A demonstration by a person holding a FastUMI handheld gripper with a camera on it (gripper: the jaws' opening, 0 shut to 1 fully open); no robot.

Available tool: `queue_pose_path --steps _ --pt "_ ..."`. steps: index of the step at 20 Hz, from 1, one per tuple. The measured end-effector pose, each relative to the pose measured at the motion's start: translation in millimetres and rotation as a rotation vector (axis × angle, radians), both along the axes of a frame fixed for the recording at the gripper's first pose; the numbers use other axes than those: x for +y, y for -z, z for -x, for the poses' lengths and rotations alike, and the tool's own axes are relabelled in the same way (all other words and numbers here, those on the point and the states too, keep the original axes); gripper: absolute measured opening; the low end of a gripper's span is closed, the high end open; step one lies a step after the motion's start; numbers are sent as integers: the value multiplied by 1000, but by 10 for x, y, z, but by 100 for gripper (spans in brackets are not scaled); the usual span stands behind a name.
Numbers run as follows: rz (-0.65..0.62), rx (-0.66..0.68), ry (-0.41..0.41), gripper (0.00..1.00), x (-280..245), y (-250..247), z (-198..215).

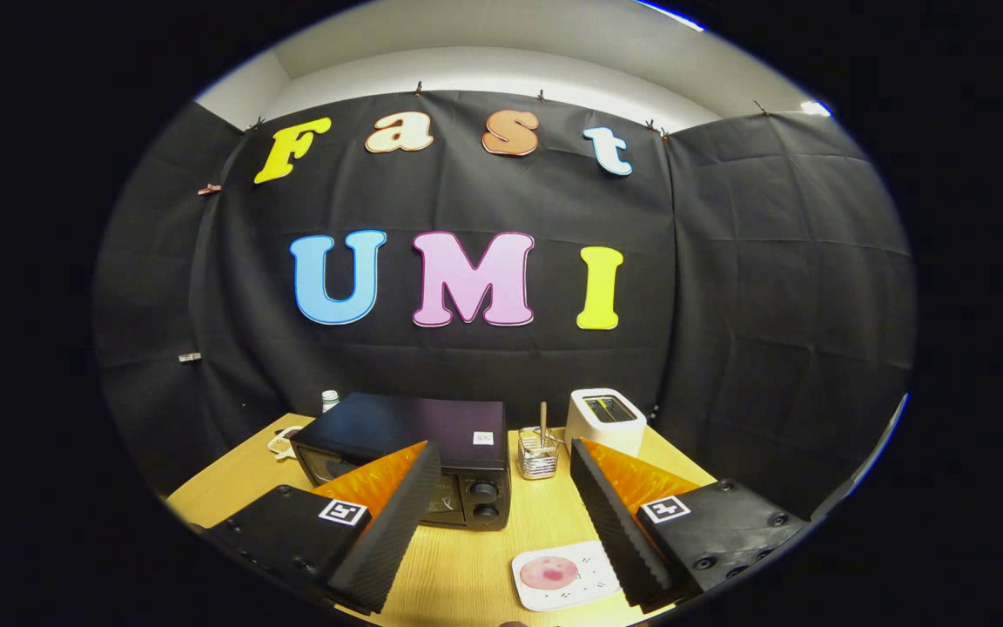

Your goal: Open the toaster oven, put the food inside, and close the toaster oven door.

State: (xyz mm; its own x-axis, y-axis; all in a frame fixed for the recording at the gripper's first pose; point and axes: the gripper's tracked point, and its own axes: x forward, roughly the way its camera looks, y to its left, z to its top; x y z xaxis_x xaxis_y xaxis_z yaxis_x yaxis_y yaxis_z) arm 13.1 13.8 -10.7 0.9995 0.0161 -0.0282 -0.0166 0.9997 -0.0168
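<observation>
While spread wide and holding nothing, fingers (501, 522) hover over the surface (467, 566). Nearest, just inside the right finger: plate (564, 576) carrying the food (548, 572), a pink round piece. Ahead and left, partly behind the left finger: oven (432, 453), door shut, knobs facing the fingers, long axis crosswise. Farther: glass holder (538, 453) with utensils, then white toaster (606, 420).
</observation>
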Motion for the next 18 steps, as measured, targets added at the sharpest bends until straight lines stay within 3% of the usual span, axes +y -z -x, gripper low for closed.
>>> queue_pose_path --steps 18 --pt "-5 69 -40 98 769 253 -543"
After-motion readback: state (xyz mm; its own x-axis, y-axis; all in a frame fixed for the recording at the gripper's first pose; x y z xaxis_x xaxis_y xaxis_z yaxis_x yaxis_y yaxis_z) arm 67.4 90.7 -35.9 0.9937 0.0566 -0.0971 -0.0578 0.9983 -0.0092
